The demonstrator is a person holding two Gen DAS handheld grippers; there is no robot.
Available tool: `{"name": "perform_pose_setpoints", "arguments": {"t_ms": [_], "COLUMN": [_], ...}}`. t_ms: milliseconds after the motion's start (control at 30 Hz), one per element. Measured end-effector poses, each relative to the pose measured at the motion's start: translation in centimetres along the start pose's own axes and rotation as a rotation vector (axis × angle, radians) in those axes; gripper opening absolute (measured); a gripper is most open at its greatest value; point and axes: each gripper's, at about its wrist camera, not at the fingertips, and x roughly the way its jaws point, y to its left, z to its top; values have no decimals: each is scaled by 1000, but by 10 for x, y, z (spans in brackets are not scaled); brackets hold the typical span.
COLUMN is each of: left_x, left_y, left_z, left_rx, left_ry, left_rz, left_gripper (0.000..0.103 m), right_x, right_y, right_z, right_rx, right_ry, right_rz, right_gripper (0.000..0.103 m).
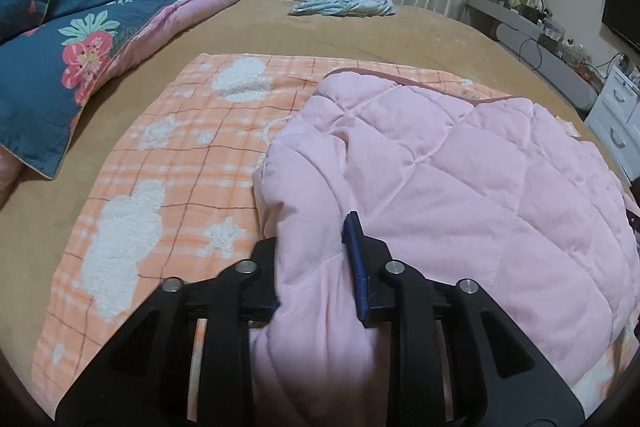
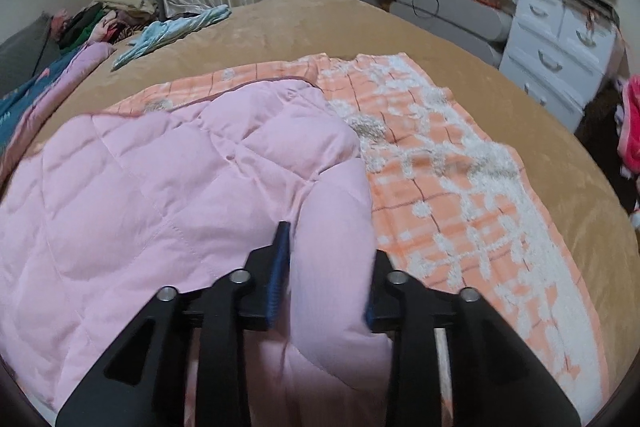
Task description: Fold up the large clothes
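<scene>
A large quilted garment lies on the bed, pink lining (image 1: 460, 187) up over its orange checked outer side with white fluffy patches (image 1: 168, 163). My left gripper (image 1: 314, 251) is shut on a thick fold of the pink lining at its near left edge. My right gripper (image 2: 330, 259) is shut on a thick fold of the same pink lining (image 2: 160, 187) at its near right edge. The orange checked side (image 2: 460, 195) spreads out to the right of it.
The tan bed cover (image 1: 320, 31) runs to the far edge. A blue floral duvet (image 1: 60, 59) lies at the left. A light blue cloth (image 1: 336, 1) lies near the curtains. A clothes pile (image 2: 116, 15) sits far left. White drawers (image 2: 556, 47) stand at the right.
</scene>
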Motion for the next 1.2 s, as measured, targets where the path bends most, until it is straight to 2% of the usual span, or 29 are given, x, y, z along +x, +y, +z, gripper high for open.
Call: {"name": "perform_pose_setpoints", "arguments": {"t_ms": [33,67,100,167,233,267,300,433,500,867,1200], "left_x": [-3,-5,-8,-15,-25,-32,-39,-63,-75,-106,-117], "left_y": [0,0,1,2,2,2,1,-4,-8,-14,-16], "left_z": [0,0,0,0,2,2,3,4,2,-27,-54], "left_rx": [-2,-4,-7,-20,-27,-29,-32,-35,-27,-34,-30], "left_ry": [0,-1,0,4,-5,-15,-24,-48,-55,-33,-11], "left_rz": [5,7,9,8,2,-2,-2,-2,-2,-20,-9], "left_gripper": [21,22,24,36,62,69,76,90,93,94,94], "right_x": [-4,-8,-15,-29,-44,-51,-58,-86,-98,-140,-151], "right_y": [-4,-6,-9,-13,-16,-18,-20,-24,-25,-26,-28], "right_z": [0,0,-1,-3,-5,-7,-8,-16,-20,-54,-81], "right_rx": [15,23,30,32,37,40,43,35,29,56,114], "right_ry": [-3,-7,-20,-49,-71,-82,-95,-129,-137,-144,-118], "right_rz": [10,17,23,18,46,60,73,108,121,149,171], "right_gripper": [46,63,74,80,91,96,98,99,99,99,99]}}
